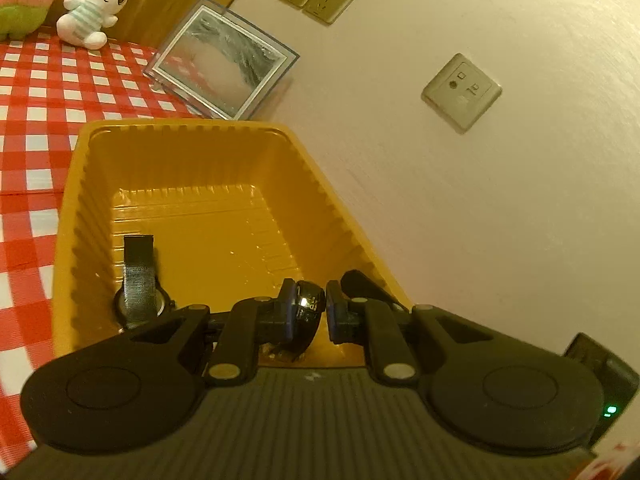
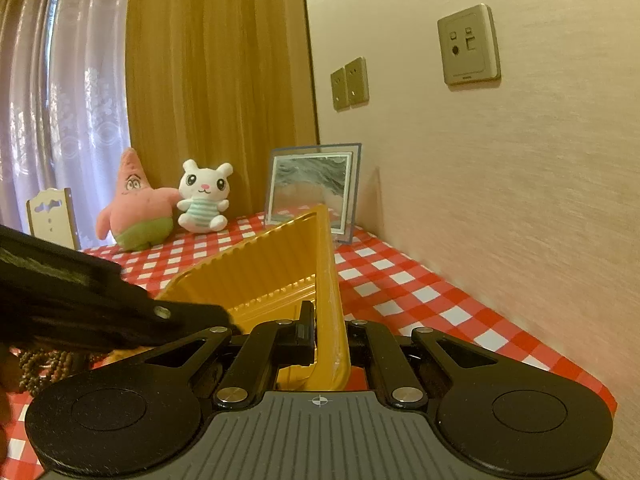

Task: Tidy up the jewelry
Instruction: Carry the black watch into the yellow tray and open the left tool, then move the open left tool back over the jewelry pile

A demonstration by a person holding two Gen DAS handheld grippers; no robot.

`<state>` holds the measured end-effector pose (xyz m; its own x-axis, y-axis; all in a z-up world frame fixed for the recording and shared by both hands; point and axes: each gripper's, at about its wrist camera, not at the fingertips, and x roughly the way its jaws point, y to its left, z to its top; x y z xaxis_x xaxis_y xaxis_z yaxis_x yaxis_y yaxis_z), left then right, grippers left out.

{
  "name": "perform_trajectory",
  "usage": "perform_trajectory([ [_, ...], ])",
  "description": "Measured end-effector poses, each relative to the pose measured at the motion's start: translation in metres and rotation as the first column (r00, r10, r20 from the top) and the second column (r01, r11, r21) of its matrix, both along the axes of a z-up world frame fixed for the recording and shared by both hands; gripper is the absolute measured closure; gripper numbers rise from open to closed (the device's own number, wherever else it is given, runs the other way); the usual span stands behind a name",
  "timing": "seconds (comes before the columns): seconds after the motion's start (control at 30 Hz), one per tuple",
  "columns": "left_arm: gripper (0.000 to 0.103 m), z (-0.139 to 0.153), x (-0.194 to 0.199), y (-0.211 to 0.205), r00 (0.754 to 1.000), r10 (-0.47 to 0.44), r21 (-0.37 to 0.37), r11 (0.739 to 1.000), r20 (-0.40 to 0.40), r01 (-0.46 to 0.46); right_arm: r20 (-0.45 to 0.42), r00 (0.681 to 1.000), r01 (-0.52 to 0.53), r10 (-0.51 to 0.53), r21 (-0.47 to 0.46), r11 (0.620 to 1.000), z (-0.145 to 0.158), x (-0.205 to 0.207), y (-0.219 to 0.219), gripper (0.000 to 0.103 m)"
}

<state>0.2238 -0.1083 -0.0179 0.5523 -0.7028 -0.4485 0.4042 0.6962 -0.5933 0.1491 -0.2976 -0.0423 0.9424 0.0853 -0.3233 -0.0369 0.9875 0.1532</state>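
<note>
Bracelet (image 1: 306,312) is clamped in left gripper (image 1: 311,312), held over the yellow bin's (image 1: 208,148) near edge. Bin wall is pinched by right gripper (image 2: 329,334). Release advised only once lowered inside, clear of the watch (image 1: 138,284).

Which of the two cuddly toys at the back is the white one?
The rabbit plush in the striped shirt, sitting right of the pink starfish plush, which has green shorts.
</note>
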Motion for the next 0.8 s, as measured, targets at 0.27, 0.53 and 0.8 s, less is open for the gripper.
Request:
perform_trajectory([
  [0.27,0.084,-0.006,0.017,0.003,0.996,0.071,0.037,0.997,-0.048,-0.069,-0.016,1.0,0.009,-0.009,0.012,1.0,-0.002,0.002,-0.003,0.097],
  [0.53,0.077,0.007,0.012,0.033,0.988,0.156,0.058,0.986,0.004,-0.156,-0.023,1.0,0.014,-0.013,0.008,1.0,-0.003,0.004,-0.005,0.097],
  [0.8,0.077,0.024,-0.015,0.102,0.941,0.329,0.111,0.935,0.073,-0.336,-0.025,1.0,0.015,-0.015,0.008,1.0,-0.003,0.005,-0.004,0.097],
])
